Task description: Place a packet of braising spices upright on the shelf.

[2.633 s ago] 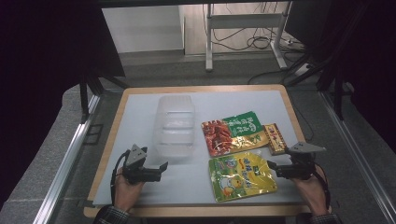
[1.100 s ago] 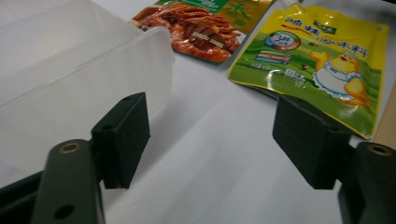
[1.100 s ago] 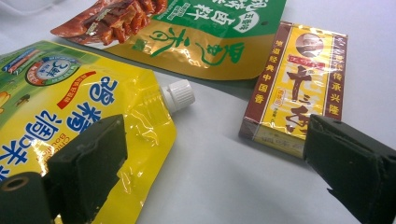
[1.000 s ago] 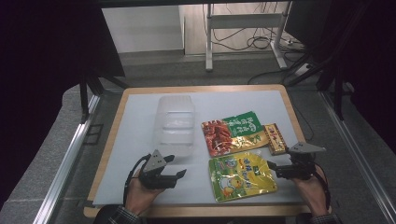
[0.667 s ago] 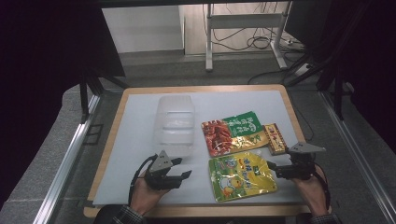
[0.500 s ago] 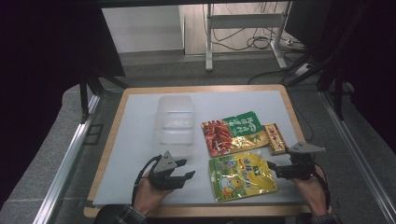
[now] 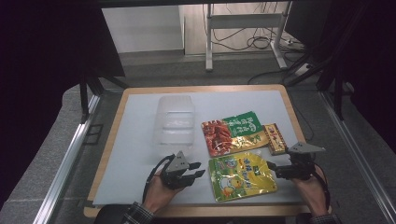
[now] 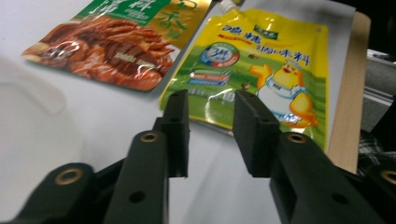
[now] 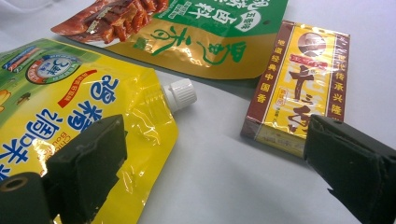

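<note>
Movement since the earlier pictures belongs to the left hand alone: the left gripper [image 7: 194,170] has slid rightward along the near part of the white mat [image 7: 135,140], away from the near left corner, and now sits just short of the yellow spouted pouch [image 7: 242,175]. Its jaws have just been closing and now stand a narrow gap apart; in the left gripper view nothing lies between the pads, and the pouch's near edge [image 8: 219,119] shows just beyond the tips, so the gripper is empty. Behind it the clear plastic tray [image 7: 174,121] rests untouched in the middle of the mat. Further right, the red and green snack bag [image 7: 232,132] lies just beyond the yellow pouch, their edges close or touching, with the small yellow box [image 7: 274,138] at the bag's right end. On the far right the right gripper [image 7: 274,169] has not shifted; its jaws stand wide apart and empty near the pouch's white cap [image 9: 180,94], one pad over the pouch's corner and the other by the box. By my reading, the left jaws are narrowing to pinch the pouch's left edge, so a pickup of the pouch looks about to begin.
</note>
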